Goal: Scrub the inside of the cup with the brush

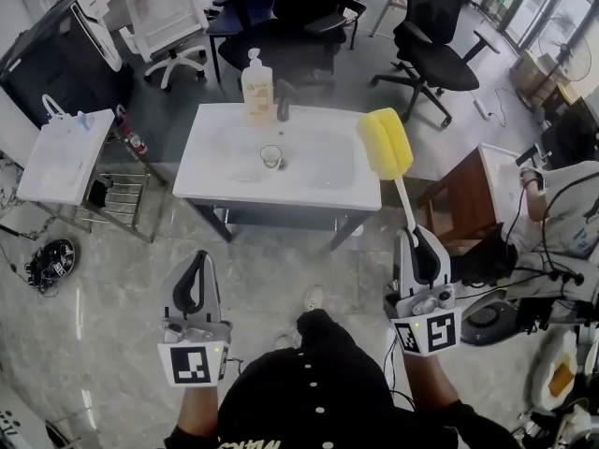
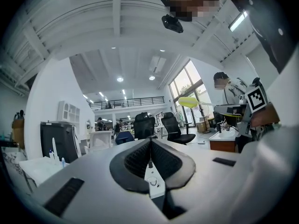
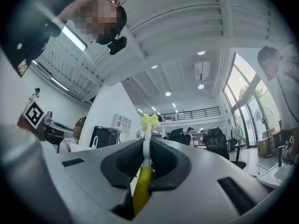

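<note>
A small clear glass cup (image 1: 271,155) stands in the basin of the white sink table (image 1: 215,181), well ahead of both grippers. My right gripper (image 1: 417,243) is shut on the white and yellow handle of the brush (image 1: 386,142), whose yellow sponge head points up and forward over the sink's right end. In the right gripper view the handle (image 3: 144,164) runs between the shut jaws of the right gripper (image 3: 145,149) to the sponge head (image 3: 150,121). My left gripper (image 1: 193,271) hangs low at the left, shut and empty; the left gripper (image 2: 150,148) shows nothing between its jaws.
A soap pump bottle (image 1: 256,87) and a dark faucet (image 1: 283,101) stand at the sink's back edge. A white side table (image 1: 56,152) is at the left, a wooden cabinet (image 1: 468,199) and a person (image 1: 562,209) at the right. Office chairs (image 1: 430,50) stand behind.
</note>
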The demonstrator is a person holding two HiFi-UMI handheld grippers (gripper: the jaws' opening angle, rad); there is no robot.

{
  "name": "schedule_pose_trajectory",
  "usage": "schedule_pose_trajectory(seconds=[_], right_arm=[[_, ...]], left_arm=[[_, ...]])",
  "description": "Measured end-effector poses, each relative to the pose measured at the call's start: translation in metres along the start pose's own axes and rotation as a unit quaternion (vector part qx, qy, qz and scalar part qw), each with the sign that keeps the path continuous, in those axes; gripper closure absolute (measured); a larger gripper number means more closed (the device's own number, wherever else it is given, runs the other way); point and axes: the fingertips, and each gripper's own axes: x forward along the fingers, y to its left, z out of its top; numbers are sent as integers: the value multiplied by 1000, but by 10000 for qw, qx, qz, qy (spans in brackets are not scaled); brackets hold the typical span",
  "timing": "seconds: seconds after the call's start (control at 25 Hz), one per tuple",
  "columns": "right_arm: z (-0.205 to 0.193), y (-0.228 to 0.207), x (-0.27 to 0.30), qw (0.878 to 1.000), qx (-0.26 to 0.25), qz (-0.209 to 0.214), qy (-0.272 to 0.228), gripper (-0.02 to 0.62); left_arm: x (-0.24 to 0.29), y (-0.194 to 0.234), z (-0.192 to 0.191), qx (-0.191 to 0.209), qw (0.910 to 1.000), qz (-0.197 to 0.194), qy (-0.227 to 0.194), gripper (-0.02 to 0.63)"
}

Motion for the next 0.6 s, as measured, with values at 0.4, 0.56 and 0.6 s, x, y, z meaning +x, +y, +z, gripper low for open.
schedule_pose_trajectory(seconds=[0.4,0.56,0.6], right_arm=[[-16,-52,68,9998,49,184,-74,546],[-25,-70,93,9994,115,323,-62,546],[-27,-74,98,9992,138,361,-59,546]], left_arm=[[78,2,10,-17,9997,224,-6,580],[103,-1,13,205,9996,206,-27,580],[109,-3,14,185,9996,228,-8,580]])
